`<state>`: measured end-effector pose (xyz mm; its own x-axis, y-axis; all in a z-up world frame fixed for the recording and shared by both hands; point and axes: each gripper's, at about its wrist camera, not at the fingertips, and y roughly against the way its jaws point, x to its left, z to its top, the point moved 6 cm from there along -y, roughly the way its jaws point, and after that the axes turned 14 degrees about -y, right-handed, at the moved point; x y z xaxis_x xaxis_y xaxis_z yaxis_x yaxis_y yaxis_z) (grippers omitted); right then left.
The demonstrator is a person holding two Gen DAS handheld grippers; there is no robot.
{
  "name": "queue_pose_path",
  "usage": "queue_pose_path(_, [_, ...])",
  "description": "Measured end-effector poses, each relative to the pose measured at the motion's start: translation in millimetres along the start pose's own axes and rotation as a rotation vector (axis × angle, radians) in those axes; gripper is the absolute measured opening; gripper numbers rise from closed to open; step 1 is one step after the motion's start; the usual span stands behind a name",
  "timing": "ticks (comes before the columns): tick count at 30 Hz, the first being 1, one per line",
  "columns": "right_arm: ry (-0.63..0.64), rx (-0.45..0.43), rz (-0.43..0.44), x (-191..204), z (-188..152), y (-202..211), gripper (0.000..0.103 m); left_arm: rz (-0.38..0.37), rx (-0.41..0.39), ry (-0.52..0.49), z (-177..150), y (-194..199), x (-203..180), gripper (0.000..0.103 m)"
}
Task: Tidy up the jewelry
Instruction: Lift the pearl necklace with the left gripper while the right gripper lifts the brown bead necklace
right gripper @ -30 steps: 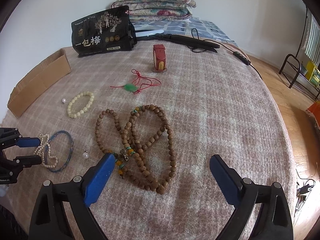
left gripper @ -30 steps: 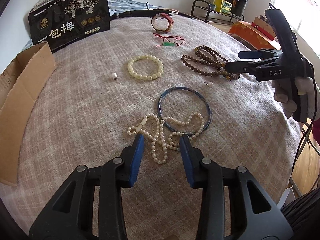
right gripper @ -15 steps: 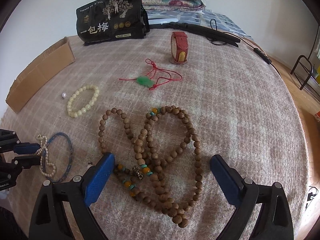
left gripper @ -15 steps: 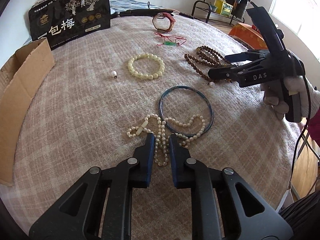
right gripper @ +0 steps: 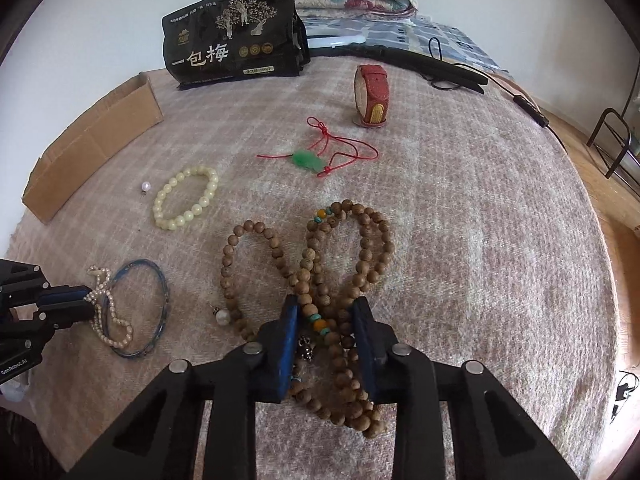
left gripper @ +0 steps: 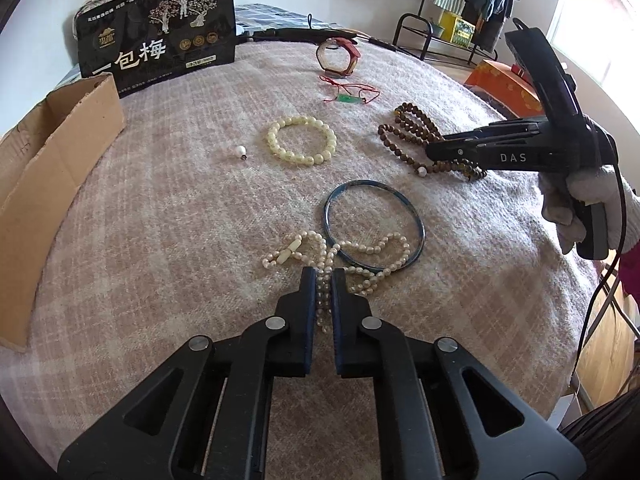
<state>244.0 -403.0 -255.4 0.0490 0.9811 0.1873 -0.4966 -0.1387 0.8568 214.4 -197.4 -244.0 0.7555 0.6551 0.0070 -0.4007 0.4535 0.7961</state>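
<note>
Nearest the left wrist camera, the left gripper (left gripper: 323,280) has clamped its blue pads on a doubled strand of the pearl necklace (left gripper: 352,256), which runs straight away from the camera between the pads and then spreads to the right in loose loops over the near rim of the blue bangle (left gripper: 374,224); its pale bar clasp lies off to the left. The bangle lies flat on the pinkish checked blanket (left gripper: 180,220). From the right wrist camera, the right gripper (right gripper: 326,320) has just been closing, and its jaws now squeeze a bunch of strands of the brown wooden bead necklace (right gripper: 320,264), whose loops fan away from the camera with the long axis running front to back; orange and turquoise beads sit in the pinch. A gloved hand (left gripper: 588,208) carries that gripper. A single pearl drop (right gripper: 222,317) lies just left of the wooden beads. Farther on lie a cream bead bracelet (left gripper: 302,141), lying flat in a ring, and a loose pearl (left gripper: 240,151) to its left. Beyond are a green pendant on red cord (right gripper: 308,160) and a red watch (right gripper: 372,94) standing on edge. At the left edge sits a cardboard box (left gripper: 44,168); what it holds cannot be made out. A black printed bag (right gripper: 234,36) stands at the far side.
</note>
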Motion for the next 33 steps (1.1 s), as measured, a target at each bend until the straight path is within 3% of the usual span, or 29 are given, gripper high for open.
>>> queue_pose_path(2, [-0.008,-0.001,0.008,-0.7,-1.0,1.9,0.015,0.008,-0.015,0.018,0.9,6.7,3.8,0.005])
queue_pose_path(8, [-0.037,-0.026,0.025,-0.9,-1.0,12.9,0.012,0.032,-0.065,0.051,9.2,26.3,14.2,0.005])
queue_pose_path(33, [0.036,-0.214,0.044,36.6,35.4,142.8,0.010,0.108,-0.207,0.046,46.0,119.3,22.0,0.005])
